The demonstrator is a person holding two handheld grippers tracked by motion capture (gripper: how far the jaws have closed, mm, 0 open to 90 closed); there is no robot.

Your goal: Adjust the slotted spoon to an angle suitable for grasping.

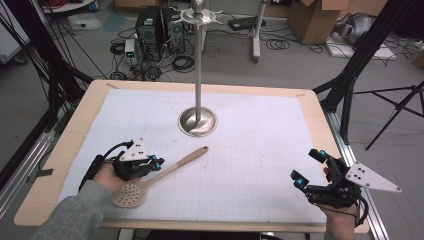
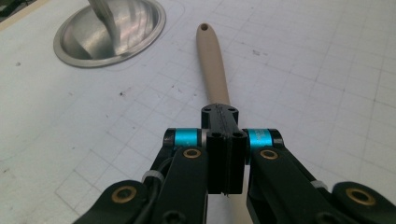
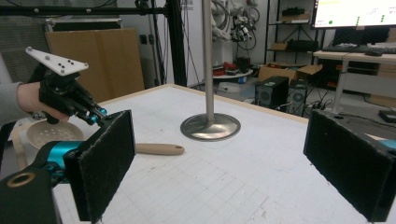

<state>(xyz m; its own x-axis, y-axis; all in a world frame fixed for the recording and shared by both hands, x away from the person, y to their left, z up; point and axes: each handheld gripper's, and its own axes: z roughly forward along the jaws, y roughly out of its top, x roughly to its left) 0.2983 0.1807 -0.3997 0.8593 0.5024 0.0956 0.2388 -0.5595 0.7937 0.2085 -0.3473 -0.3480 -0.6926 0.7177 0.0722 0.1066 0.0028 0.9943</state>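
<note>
Left gripper [image 1: 159,163], black with cyan-ringed fingertips, clamped on the handle of the beige wooden slotted spoon [image 1: 165,175], jaws pressed tight against it near the bowl end. Spoon lying flat on the white gridded mat [image 1: 260,150], near side of the tall silver stand with a round dish base [image 1: 198,121], well apart from that base; free handle tip with its hole pointing roughly toward the base, perforated round bowl farthest from it, beside the holding hand [image 1: 107,176]. Right gripper [image 1: 309,170], same build, jaws spread wide with nothing between the pads, sitting far from the stand at the mat's near right corner. Grey-sleeved forearm behind the left gripper.
</note>
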